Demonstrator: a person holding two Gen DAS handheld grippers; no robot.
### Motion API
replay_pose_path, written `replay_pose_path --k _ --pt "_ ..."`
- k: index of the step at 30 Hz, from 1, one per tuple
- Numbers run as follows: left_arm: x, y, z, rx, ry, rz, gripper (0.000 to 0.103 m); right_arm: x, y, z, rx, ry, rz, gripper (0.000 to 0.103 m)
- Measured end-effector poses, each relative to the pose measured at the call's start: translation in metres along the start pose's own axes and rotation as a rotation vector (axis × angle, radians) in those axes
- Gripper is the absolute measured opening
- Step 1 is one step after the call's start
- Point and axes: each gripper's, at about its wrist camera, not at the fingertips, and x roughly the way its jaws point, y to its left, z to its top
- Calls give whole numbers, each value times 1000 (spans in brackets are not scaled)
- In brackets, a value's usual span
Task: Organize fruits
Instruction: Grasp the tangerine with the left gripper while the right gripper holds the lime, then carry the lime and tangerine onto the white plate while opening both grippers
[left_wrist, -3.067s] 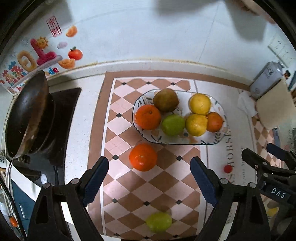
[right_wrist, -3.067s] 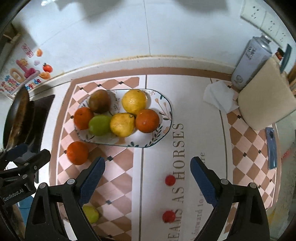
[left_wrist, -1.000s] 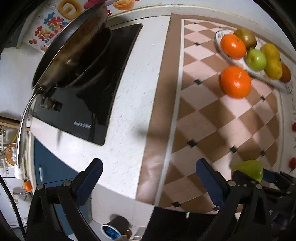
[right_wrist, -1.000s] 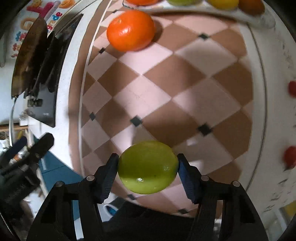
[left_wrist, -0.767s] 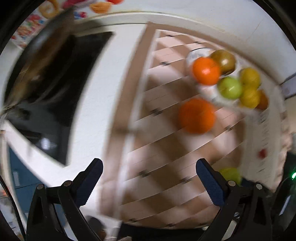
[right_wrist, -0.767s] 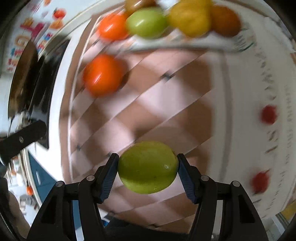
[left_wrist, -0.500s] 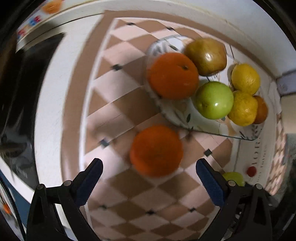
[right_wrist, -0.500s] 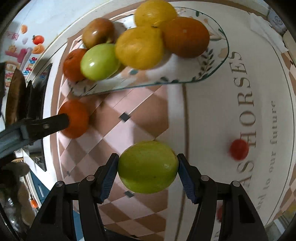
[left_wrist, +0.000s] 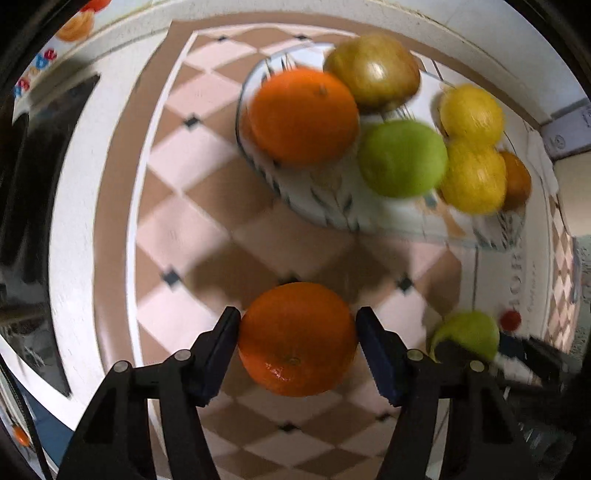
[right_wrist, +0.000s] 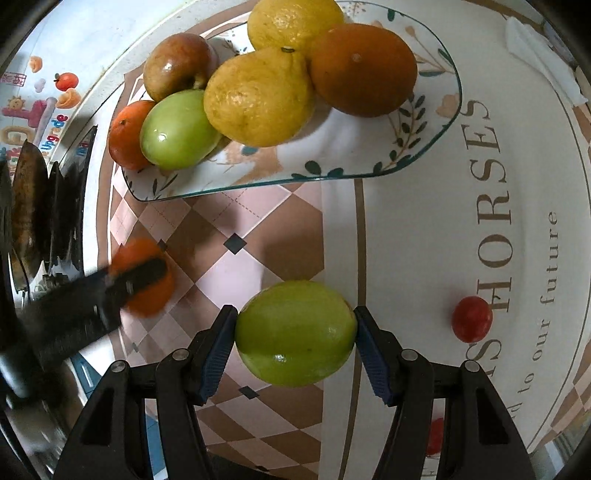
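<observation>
My left gripper (left_wrist: 297, 341) is shut on an orange (left_wrist: 297, 338), just in front of the fruit plate (left_wrist: 388, 218). My right gripper (right_wrist: 295, 334) is shut on a green lime (right_wrist: 295, 332) and holds it above the checkered mat, short of the plate (right_wrist: 369, 158). The plate holds an orange (right_wrist: 127, 134), a green apple (right_wrist: 177, 129), a brownish apple (right_wrist: 175, 66), two lemons (right_wrist: 258, 98) and a dark orange (right_wrist: 364, 70). The left gripper with its orange (right_wrist: 147, 280) shows at the left of the right wrist view.
Two small red tomatoes (right_wrist: 472, 318) lie on the white lettered part of the mat at the right. A black stove with a pan (right_wrist: 29, 206) stands at the left. A white tissue (right_wrist: 543, 70) lies at the far right. The counter edge is close below.
My left gripper has swung from the stove side to the loose orange and closed on it. My right gripper has carried the lime toward the plate.
</observation>
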Motion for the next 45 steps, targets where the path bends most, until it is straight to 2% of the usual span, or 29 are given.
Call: replay_pose_path --k 3,7,14,15,19,24,29,31,35,38,41,45 --pt "-1 -4 -10 17 -19 19 62 6 -1 -6 9 -2 12 67" --pt "-3 -5 -9 9 -23 10 62 8 -11 -17 5 -2 2 67" --pt "-8 -3 -14 16 -38 -4 62 22 4 -21 -39 -16 -29 66" --pt "-7 4 -5 17 -42 -9 62 21 6 -21 -52 -24 -40 66" --pt "-35 -2 -2 23 -73 -38 62 19 7 -23 -46 -33 -35 65" --pt "-82 1 13 19 -137 -113 62 -8 1 -21 -7 -89 26 65" --pt "-124 1 45 29 -200 -181 62 -58 -10 -4 42 -191 95 65" --pt "-137 4 68 24 -218 -190 62 -76 -17 8 58 -238 100 65" --pt "-129 8 110 22 -225 -149 62 -96 -31 42 86 -297 76 65" --pt "-109 12 137 10 -194 -118 62 -97 -40 69 96 -316 24 65" --pt "-82 18 165 -5 -142 -73 62 -93 -49 92 87 -316 -40 65" --pt "-55 23 181 -11 -94 -38 62 -77 -55 115 91 -293 -86 65"
